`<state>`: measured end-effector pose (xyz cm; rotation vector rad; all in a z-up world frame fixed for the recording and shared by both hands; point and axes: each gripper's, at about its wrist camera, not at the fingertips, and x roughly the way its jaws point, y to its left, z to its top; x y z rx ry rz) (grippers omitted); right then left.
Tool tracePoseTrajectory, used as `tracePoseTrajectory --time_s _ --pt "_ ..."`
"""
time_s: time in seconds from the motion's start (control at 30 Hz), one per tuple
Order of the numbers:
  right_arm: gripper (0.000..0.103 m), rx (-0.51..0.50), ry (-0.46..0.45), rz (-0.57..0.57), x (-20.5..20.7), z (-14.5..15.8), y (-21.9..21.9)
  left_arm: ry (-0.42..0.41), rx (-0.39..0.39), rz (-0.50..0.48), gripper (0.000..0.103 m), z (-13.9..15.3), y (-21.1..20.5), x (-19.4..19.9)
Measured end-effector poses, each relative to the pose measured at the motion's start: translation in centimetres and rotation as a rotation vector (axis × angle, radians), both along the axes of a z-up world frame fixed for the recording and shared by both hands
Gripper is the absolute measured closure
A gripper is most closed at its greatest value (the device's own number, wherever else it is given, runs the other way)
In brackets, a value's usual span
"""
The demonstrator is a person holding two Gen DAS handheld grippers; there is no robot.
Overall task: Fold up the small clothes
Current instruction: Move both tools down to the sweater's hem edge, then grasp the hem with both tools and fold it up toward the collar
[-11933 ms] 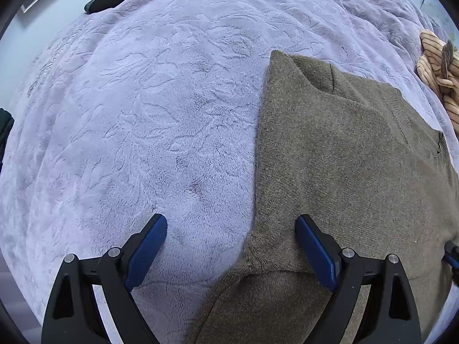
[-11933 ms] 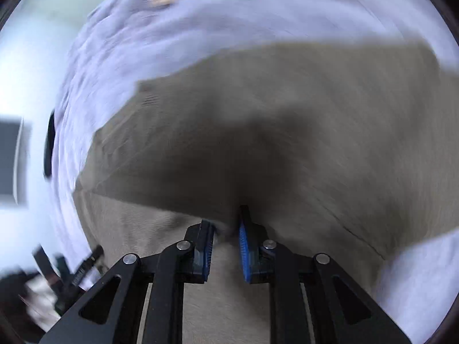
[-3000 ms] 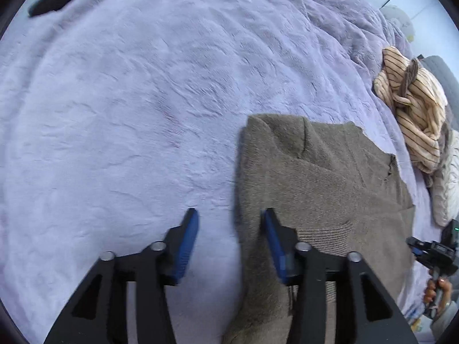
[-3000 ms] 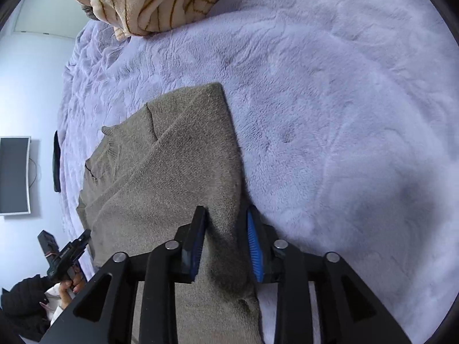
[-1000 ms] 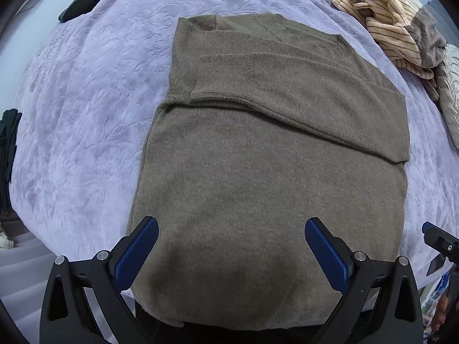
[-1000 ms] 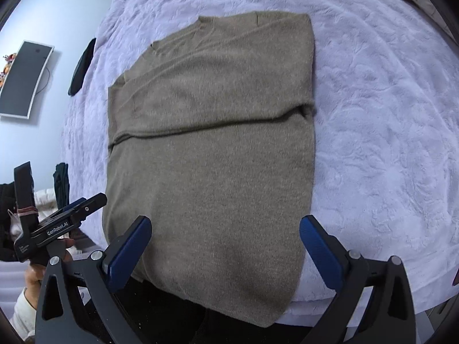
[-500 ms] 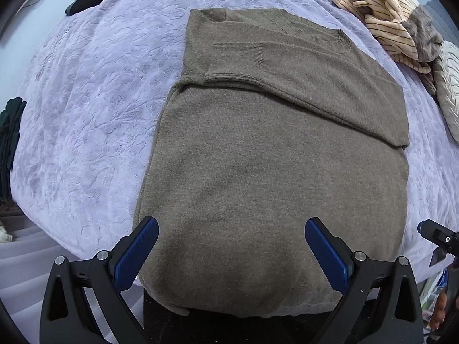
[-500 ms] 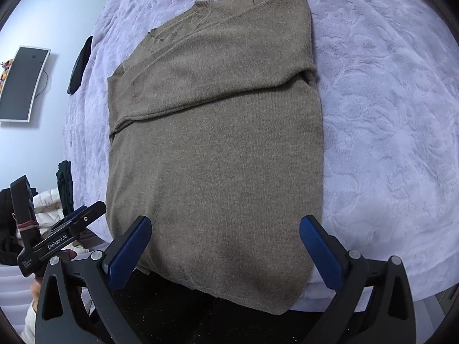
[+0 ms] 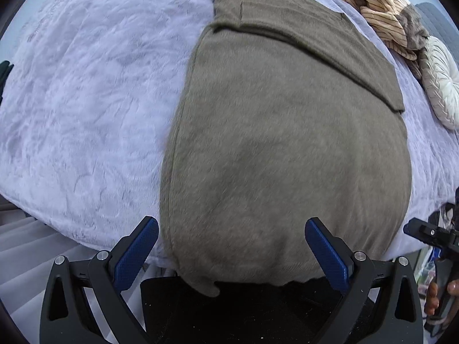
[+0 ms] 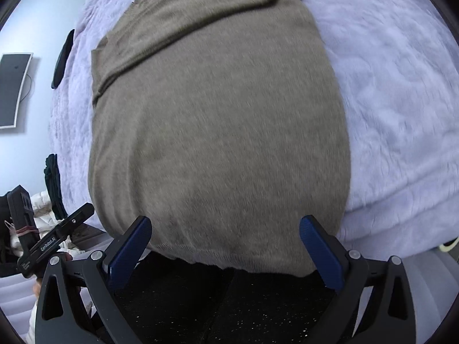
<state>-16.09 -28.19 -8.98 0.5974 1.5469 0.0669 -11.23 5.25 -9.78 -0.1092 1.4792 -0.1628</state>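
An olive-brown knit sweater [image 9: 287, 143] lies flat on the lilac plush bedspread [image 9: 86, 100], sleeves folded across its chest, hem hanging over the near bed edge. My left gripper [image 9: 231, 252] is open and empty, its jaws wide apart just above the hem's left part. The sweater fills the right wrist view [image 10: 218, 132] too. My right gripper [image 10: 226, 246] is open and empty, jaws wide apart over the hem's right part. Each gripper shows at the edge of the other's view: the right one [image 9: 436, 238], the left one [image 10: 51, 240].
A striped beige garment [image 9: 381, 14] and a white ribbed cushion [image 9: 441, 86] lie at the bed's far right. A dark object [image 10: 61, 57] lies near the bed's far left edge. A monitor [image 10: 11, 91] hangs on the wall. The bedspread [image 10: 401, 100] lies bare on both sides.
Both grippers have moved forward and down toward the sweater's hem, so the sweater looks much larger. Both stayed open. The sweater has not moved.
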Motion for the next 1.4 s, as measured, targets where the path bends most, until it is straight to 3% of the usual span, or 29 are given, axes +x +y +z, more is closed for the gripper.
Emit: tracePoseTrajectory --time_s 0.2,0.33,0.5,0.73,0.93,1.03,1.1,1.17,1.2,1.23,1.27,1.3,1.33,1.4 --pt "0.0 -0.025 0.002 -0.042 -3.5 -1.6 -1.6 0.009 -0.073 -0.064 0.001 -2.0 1.6 -2.5" --pt "0.0 -0.009 -0.026 -0.108 -5.0 -2.6 -3.9 0.029 -0.172 -0.089 0.001 -3.2 2.1 -3.0" --pt "0.0 0.051 -0.051 -0.161 -5.5 -4.5 -5.6 0.041 -0.227 -0.148 0.001 -4.3 2.1 -2.8" --pt "0.0 0.232 -0.033 -0.104 -6.9 -7.0 -3.6 0.055 -0.353 -0.126 0.001 -4.6 3.6 -2.6" --pt "0.0 0.296 -0.039 -0.075 -7.6 -7.5 -2.4 0.092 -0.39 -0.134 0.001 -5.5 3.2 -3.6" --pt "0.0 0.317 -0.034 -0.107 -7.5 -7.9 -2.7 0.128 -0.371 -0.156 0.002 -6.4 2.4 -4.2" --pt "0.0 0.329 -0.03 -0.127 -7.6 -8.1 -3.0 0.132 -0.355 -0.163 0.013 -6.7 1.7 -4.7" --pt "0.004 0.327 -0.022 -0.148 -7.7 -8.2 -3.1 0.136 -0.35 -0.146 0.017 -6.7 1.7 -4.9" --pt "0.013 0.319 -0.018 -0.155 -7.7 -8.3 -3.1 0.132 -0.358 -0.128 0.027 -6.6 1.9 -4.9" --pt "0.033 0.306 -0.011 -0.163 -7.9 -8.2 -3.2 0.133 -0.361 -0.114 0.038 -6.6 2.1 -4.8" --pt "0.046 0.3 -0.003 -0.17 -8.1 -8.3 -3.5 0.136 -0.37 -0.099 0.043 -6.6 2.7 -4.8" --pt "0.072 0.294 0.013 -0.181 -8.4 -8.5 -3.8 0.136 -0.387 -0.083 0.057 -6.7 3.1 -4.7" --pt "0.085 0.305 0.019 -0.191 -8.7 -8.6 -4.1 0.139 -0.41 -0.068 0.072 -6.7 3.5 -4.6" --pt "0.089 0.333 0.012 -0.199 -8.8 -8.4 -4.3 0.159 -0.452 -0.06 0.088 -6.7 3.9 -4.5"
